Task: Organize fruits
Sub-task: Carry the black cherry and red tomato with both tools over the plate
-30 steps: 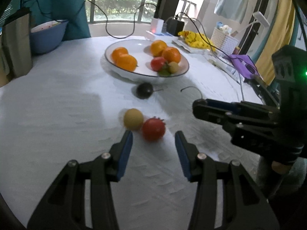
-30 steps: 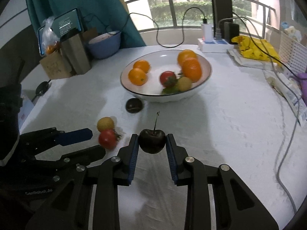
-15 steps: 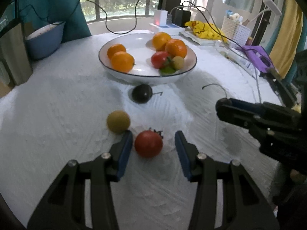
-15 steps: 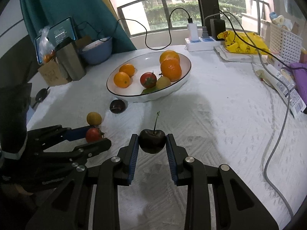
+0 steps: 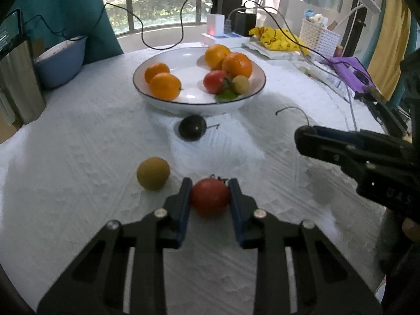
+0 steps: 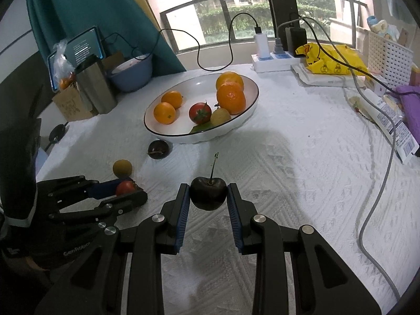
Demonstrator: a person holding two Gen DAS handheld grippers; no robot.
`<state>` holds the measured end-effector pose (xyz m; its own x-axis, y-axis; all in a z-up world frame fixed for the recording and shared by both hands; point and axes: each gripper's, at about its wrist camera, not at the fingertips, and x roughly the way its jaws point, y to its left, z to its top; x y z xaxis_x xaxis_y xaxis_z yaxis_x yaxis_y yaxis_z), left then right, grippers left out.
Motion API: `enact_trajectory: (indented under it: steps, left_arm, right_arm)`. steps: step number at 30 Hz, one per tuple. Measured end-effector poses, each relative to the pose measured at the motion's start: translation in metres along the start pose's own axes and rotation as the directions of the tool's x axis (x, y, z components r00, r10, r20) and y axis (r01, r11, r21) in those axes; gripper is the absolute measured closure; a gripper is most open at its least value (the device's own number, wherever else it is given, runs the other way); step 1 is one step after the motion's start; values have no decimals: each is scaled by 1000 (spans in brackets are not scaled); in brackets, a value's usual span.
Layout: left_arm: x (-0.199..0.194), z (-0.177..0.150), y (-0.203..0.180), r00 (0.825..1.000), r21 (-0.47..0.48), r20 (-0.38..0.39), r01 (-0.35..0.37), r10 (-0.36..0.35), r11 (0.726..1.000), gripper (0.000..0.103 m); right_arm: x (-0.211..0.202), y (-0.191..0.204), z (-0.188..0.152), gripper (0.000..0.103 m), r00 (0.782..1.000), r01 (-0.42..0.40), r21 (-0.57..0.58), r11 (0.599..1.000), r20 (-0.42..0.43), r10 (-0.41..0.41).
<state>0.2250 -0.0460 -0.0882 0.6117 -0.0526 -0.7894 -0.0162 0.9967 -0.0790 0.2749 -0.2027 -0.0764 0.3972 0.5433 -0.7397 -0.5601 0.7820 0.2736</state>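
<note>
With left gripper (image 5: 210,197) clamped on tomato (image 5: 210,196) and right gripper (image 6: 208,194) pinching cherry (image 6: 208,193), overtight pads could bruise either. Lifting may nudge the yellow fruit (image 5: 153,173) at 10 o'clock into rolling.

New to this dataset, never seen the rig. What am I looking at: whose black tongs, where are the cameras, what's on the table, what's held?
There is no robot. A person holds one pair of tongs in each hand, and a fisheye camera on each pair looks forward along its two fingers.

In the left wrist view, the left tongs are shut on a red tomato that sits on the white tablecloth. In the right wrist view, the right tongs are shut on a dark cherry with its stem pointing up.

A yellowish round fruit and a second dark cherry lie loose on the cloth. Behind them a white bowl holds four oranges, a tomato and a small yellow fruit.
</note>
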Motion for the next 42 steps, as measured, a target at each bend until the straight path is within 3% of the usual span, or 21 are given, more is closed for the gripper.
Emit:
enact_trajectory:
  steps: [9,24,42]
  left_arm:
    - [-17,1,-2,996,-3,55,65,-65,998,74]
    - [-49,27,14,982,3,164,94,-93,996,74]
    - [-28,77,41,974,3,211,87,-86,996,74]
  right_arm:
    - [-6,8,2,72,1000,15,-14,1000,8,-15]
    - [-25,23,36,72,996,58,-66,996,66,-54]
    - [3,22,79,72,996,62,-109,992,63,-56]
